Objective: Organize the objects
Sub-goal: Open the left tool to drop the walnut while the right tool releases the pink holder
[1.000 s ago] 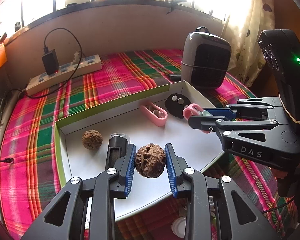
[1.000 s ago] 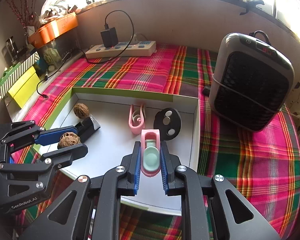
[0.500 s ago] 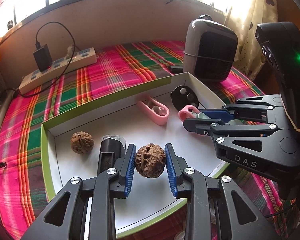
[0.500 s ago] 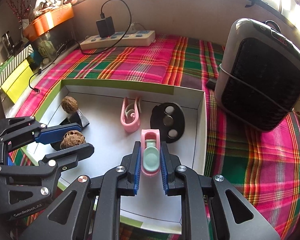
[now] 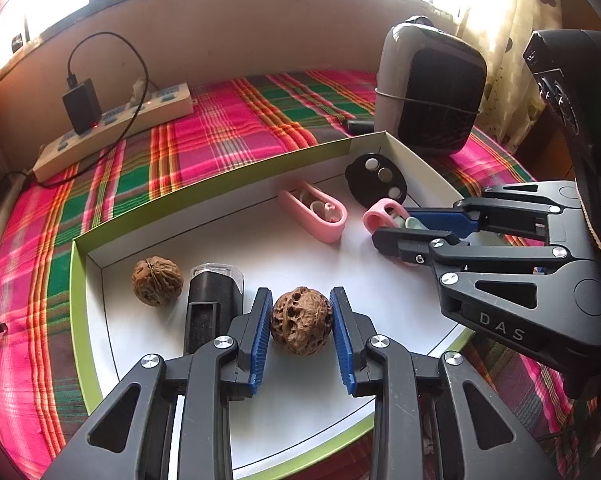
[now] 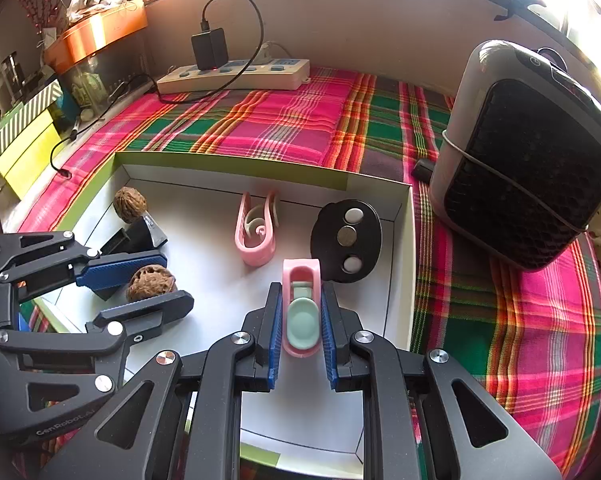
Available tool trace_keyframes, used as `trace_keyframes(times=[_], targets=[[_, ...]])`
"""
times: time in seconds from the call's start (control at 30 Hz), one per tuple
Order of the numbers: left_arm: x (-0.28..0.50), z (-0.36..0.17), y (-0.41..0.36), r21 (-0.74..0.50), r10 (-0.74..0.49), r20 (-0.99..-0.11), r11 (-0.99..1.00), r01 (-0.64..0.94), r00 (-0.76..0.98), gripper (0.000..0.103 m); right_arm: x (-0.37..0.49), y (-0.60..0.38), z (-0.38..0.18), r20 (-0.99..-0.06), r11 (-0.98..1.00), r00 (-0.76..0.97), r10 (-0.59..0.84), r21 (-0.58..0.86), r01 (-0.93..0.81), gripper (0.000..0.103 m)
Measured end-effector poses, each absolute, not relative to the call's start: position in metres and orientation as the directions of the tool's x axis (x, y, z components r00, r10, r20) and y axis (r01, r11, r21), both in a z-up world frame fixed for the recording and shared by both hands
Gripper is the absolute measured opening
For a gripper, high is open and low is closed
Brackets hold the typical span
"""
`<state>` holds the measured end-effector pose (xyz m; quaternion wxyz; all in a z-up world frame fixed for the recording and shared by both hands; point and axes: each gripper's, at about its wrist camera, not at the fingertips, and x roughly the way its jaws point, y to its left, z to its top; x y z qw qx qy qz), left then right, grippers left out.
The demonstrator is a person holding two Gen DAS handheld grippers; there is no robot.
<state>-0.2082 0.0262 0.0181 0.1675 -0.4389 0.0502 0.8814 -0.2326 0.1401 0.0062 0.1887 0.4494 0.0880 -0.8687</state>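
Observation:
My left gripper (image 5: 301,328) is shut on a brown walnut (image 5: 301,321), held just over the floor of the white box (image 5: 416,158) with green outer walls. In the right wrist view the same walnut (image 6: 150,282) sits between the left gripper's (image 6: 162,280) blue pads. My right gripper (image 6: 300,312) is shut on a pink clip with a mint insert (image 6: 301,308), above the box's right half; the left wrist view shows that clip (image 5: 382,216) too. In the box lie a second walnut (image 5: 157,280), a small black device (image 5: 212,300), another pink clip (image 5: 314,212) and a black oval disc (image 5: 376,180).
The box rests on a pink and green plaid cloth (image 5: 228,128). A grey fan heater (image 6: 528,152) stands right of the box. A power strip with a black charger (image 5: 116,124) lies along the back wall. Coloured boxes (image 6: 28,136) stack at far left.
Both grippers came in lower and further over the box, so its contents look closer. The walnut and the pink clip stay held as before.

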Motion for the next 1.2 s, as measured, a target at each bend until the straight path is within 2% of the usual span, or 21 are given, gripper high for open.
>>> trace_keyframes(times=[1.0, 1.2], targets=[[-0.2085, 0.0172, 0.0234, -0.071, 0.256, -0.794, -0.940, -0.333, -0.552, 0.028, -0.2295, 0.1419, 0.0068, -0.809, -0.918, -0.535, -0.242, 0.013, 0.397, 0.019], [-0.2070, 0.0176, 0.0233, -0.069, 0.255, -0.795, -0.940, -0.335, -0.551, 0.028, -0.2285, 0.1437, 0.0080, -0.805, -0.921, -0.542, -0.242, 0.015, 0.389, 0.024]])
